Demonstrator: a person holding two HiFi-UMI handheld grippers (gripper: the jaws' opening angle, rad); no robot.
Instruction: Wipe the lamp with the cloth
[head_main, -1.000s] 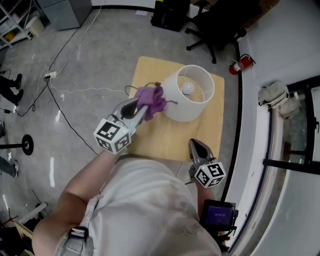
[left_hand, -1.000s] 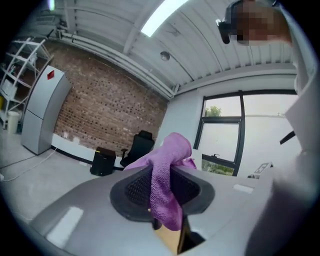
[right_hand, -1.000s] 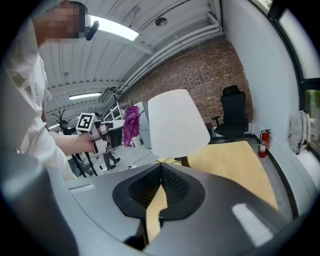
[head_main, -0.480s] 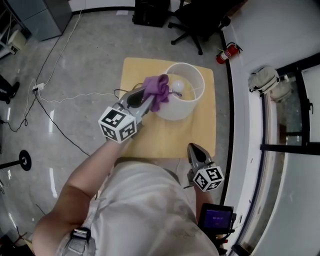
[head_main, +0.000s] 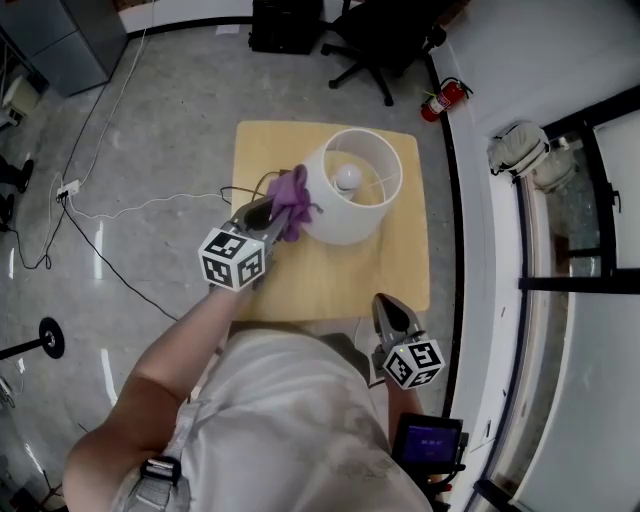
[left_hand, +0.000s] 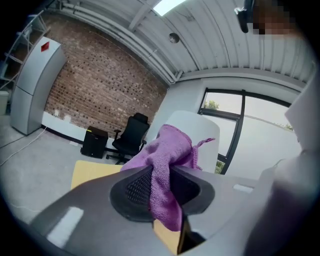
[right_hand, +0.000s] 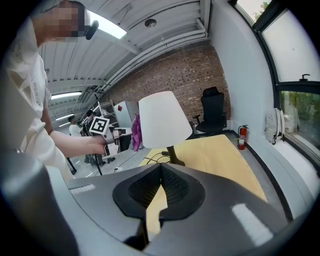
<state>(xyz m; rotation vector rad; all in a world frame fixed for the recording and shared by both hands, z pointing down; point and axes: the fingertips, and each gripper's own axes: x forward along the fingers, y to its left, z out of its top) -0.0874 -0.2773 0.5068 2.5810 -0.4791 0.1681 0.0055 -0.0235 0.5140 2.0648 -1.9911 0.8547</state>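
A lamp with a white shade (head_main: 350, 190) stands on a small wooden table (head_main: 330, 270); its bulb shows from above. My left gripper (head_main: 277, 214) is shut on a purple cloth (head_main: 292, 200), which lies against the shade's left side. In the left gripper view the cloth (left_hand: 167, 165) bunches up between the pads in front of the shade (left_hand: 192, 130). My right gripper (head_main: 388, 307) hovers by the table's near right edge, shut with nothing in it. The right gripper view has the lamp (right_hand: 162, 120) ahead and the cloth (right_hand: 135, 133) at its left.
The lamp's black cable (head_main: 250, 190) trails off the table's left side. A black office chair (head_main: 385, 40) and a red fire extinguisher (head_main: 440, 98) stand beyond the table. A dark window frame (head_main: 580, 230) runs along the right. Cables (head_main: 100, 200) lie on the grey floor at left.
My left gripper with the cloth went up over the shade's rim, then came back down its left side. The right gripper has barely shifted.
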